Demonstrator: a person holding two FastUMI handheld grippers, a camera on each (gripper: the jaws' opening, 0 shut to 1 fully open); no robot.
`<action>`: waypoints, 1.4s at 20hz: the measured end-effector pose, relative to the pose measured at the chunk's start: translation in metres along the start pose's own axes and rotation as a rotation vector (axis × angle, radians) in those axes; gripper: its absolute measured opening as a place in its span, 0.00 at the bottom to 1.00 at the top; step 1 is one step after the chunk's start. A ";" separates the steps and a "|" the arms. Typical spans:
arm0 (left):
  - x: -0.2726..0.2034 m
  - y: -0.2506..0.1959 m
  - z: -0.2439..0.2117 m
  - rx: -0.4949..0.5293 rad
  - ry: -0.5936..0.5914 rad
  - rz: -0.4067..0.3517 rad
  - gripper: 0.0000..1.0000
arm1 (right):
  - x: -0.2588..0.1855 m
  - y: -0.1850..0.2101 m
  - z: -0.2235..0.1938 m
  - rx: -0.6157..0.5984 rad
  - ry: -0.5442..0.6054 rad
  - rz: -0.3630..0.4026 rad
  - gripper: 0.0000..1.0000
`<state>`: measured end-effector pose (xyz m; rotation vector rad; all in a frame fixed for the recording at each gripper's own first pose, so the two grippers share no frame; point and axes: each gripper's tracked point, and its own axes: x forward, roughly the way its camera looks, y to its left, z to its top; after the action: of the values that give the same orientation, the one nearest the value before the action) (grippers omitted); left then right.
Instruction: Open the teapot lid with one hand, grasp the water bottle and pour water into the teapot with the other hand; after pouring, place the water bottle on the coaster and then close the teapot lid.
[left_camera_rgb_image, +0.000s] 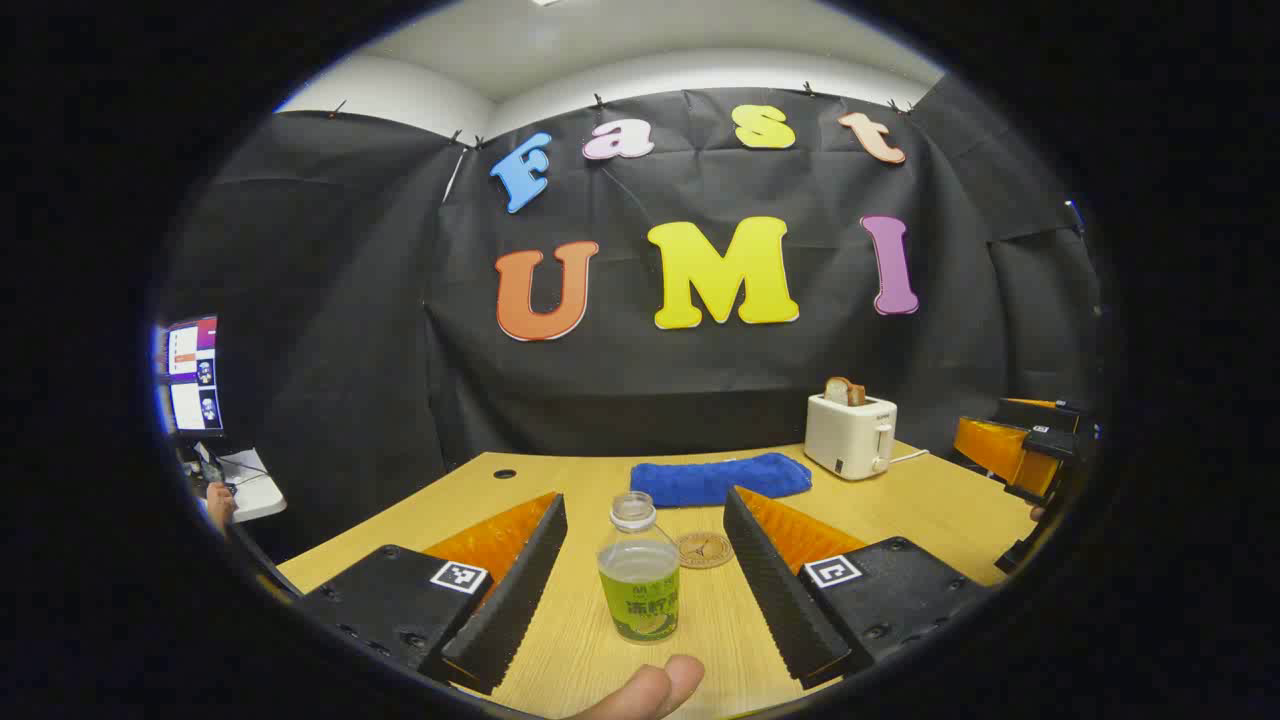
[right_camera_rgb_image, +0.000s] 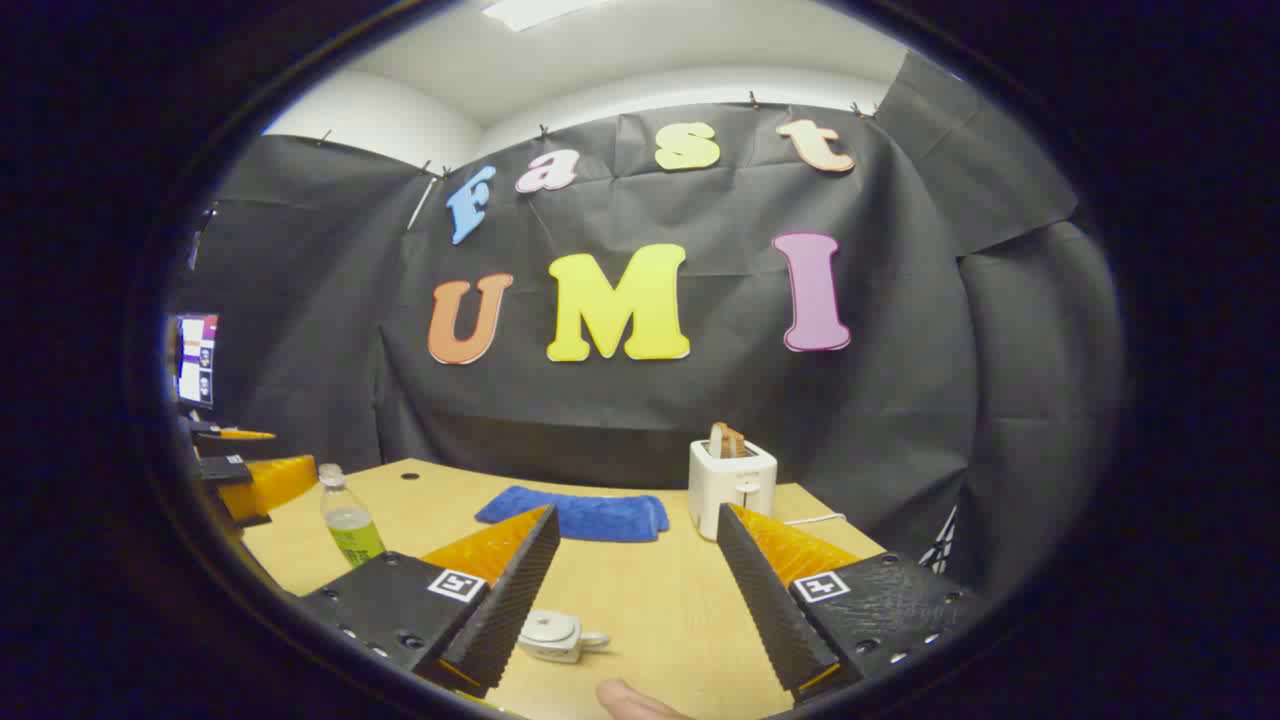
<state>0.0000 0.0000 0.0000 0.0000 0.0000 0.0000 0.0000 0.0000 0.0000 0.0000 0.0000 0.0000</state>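
A small clear water bottle (left_camera_rgb_image: 638, 582) with no cap, a green label and pale green liquid stands upright on the wooden table (left_camera_rgb_image: 580, 640). It is framed by the open fingers of my left gripper (left_camera_rgb_image: 645, 498), and neither finger touches it. A round brown coaster (left_camera_rgb_image: 705, 549) lies just behind it to the right. In the right gripper view, a small whitish teapot (right_camera_rgb_image: 555, 635) with its lid on sits low between the fingers of my open right gripper (right_camera_rgb_image: 637, 512), close to the left finger, which hides part of it. The bottle (right_camera_rgb_image: 350, 525) stands far left there.
A blue cloth (left_camera_rgb_image: 720, 478) lies at the back of the table, with a white toaster (left_camera_rgb_image: 850, 435) holding toast to its right. A monitor (left_camera_rgb_image: 195, 375) glows at far left. The right gripper (left_camera_rgb_image: 1015, 450) shows at the right edge. A fingertip (left_camera_rgb_image: 650, 690) shows at the bottom.
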 end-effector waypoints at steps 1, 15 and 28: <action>0.001 0.005 0.002 -0.011 -0.005 0.011 0.98 | 0.001 -0.001 0.002 0.002 -0.007 -0.004 0.96; 0.008 0.013 -0.004 -0.022 -0.003 -0.002 0.99 | 0.008 0.001 0.005 -0.006 -0.071 -0.019 0.96; 0.009 0.015 -0.003 -0.030 -0.010 -0.013 0.99 | 0.058 0.068 -0.120 -0.062 0.201 0.166 0.98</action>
<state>0.0085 0.0153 -0.0032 -0.0296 -0.0096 -0.0129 0.0581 0.0682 -0.1200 -0.0621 0.2010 0.1663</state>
